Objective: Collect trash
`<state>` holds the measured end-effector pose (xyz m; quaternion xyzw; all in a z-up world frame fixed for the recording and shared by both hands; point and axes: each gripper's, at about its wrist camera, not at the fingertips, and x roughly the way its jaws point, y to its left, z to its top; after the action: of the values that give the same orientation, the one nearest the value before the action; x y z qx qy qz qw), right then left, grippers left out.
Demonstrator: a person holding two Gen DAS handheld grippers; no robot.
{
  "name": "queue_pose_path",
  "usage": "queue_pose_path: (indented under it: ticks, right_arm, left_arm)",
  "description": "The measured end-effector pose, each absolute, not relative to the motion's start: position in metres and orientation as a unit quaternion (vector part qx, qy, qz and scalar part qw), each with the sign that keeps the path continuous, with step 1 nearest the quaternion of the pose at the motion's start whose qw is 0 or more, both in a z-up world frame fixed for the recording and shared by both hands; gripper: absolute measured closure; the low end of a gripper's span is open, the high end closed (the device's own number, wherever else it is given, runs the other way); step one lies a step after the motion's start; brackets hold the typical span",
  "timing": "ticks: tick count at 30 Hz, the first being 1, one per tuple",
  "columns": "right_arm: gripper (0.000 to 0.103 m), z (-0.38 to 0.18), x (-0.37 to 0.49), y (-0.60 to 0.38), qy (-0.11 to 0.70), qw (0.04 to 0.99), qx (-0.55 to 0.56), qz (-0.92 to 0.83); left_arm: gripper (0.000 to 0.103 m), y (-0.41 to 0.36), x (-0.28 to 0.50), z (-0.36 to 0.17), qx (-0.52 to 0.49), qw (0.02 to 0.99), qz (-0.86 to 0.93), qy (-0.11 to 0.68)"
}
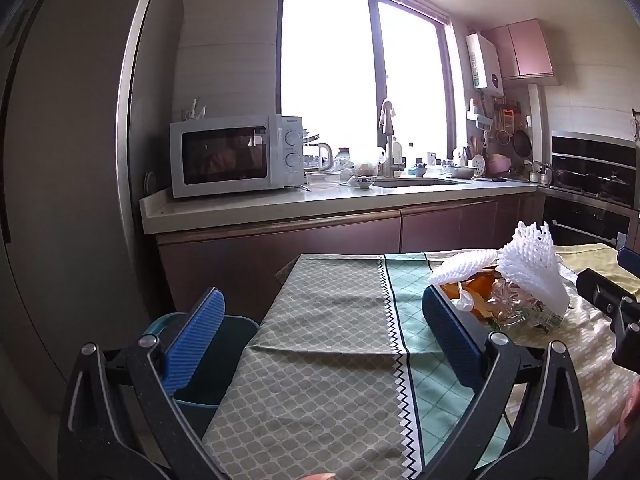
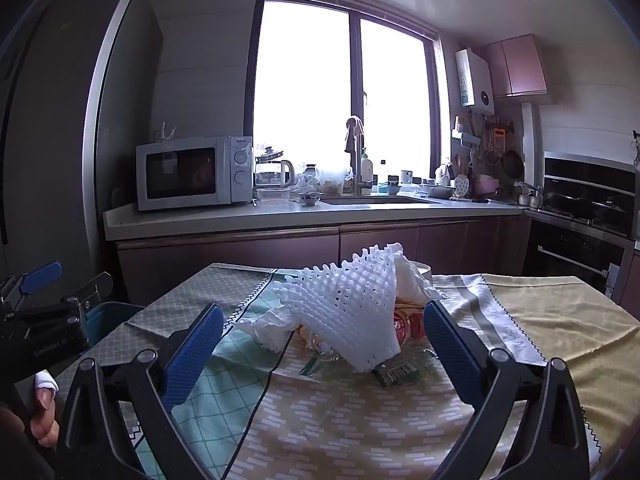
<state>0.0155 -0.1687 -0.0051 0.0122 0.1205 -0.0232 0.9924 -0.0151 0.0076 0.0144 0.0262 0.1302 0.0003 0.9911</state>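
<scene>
Left hand-held gripper (image 1: 320, 336): jaws spread wide, nothing between them. It hangs over the near left part of the table (image 1: 320, 360), above the grey-green patterned cloth. A teal bin (image 1: 224, 344) sits just past the table's left edge, partly behind the left blue pad.

Right hand-held gripper (image 2: 324, 348): jaws also spread wide, gripping nothing. It faces the trash pile, which lies between the two blue pads in that view but farther out, not touching them.

Trash pile is on the right half of the table, on the cloth:
- white foam fruit net (image 2: 348, 312) on top, the largest piece
- crumpled white tissue (image 2: 272, 328) to its left, more tissue behind it
- red-labelled wrapper (image 2: 408, 326) to its right, partly under the net
- green wrapper (image 2: 400, 372) at the near edge
- orange peel (image 1: 476, 288), seen from the left wrist view, beside clear crinkled plastic (image 1: 516, 304)

Far side: microwave (image 1: 236, 156) on the kitchen worktop, sink (image 1: 416, 183) to its right under the window.
</scene>
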Motion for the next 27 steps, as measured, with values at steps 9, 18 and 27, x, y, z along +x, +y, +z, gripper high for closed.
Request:
queue_pose_path:
  ticks: [9, 18, 27]
  right_arm:
    - [0.006, -0.006, 0.013, -0.168, 0.121, 0.992, 0.014, -0.021]
    - [0.006, -0.007, 0.013, -0.168, 0.121, 0.992, 0.014, -0.019]
    - [0.006, -0.008, 0.013, -0.17, 0.12, 0.992, 0.015, -0.021]
  left_arm:
    - [0.005, 0.019, -0.023, 0.009, 0.019, 0.992, -0.001, 0.122]
    - [0.005, 0.02, -0.024, 0.008, 0.02, 0.993, 0.0, 0.12]
    - [0.005, 0.019, -0.025, 0.008, 0.019, 0.993, 0.0, 0.12]
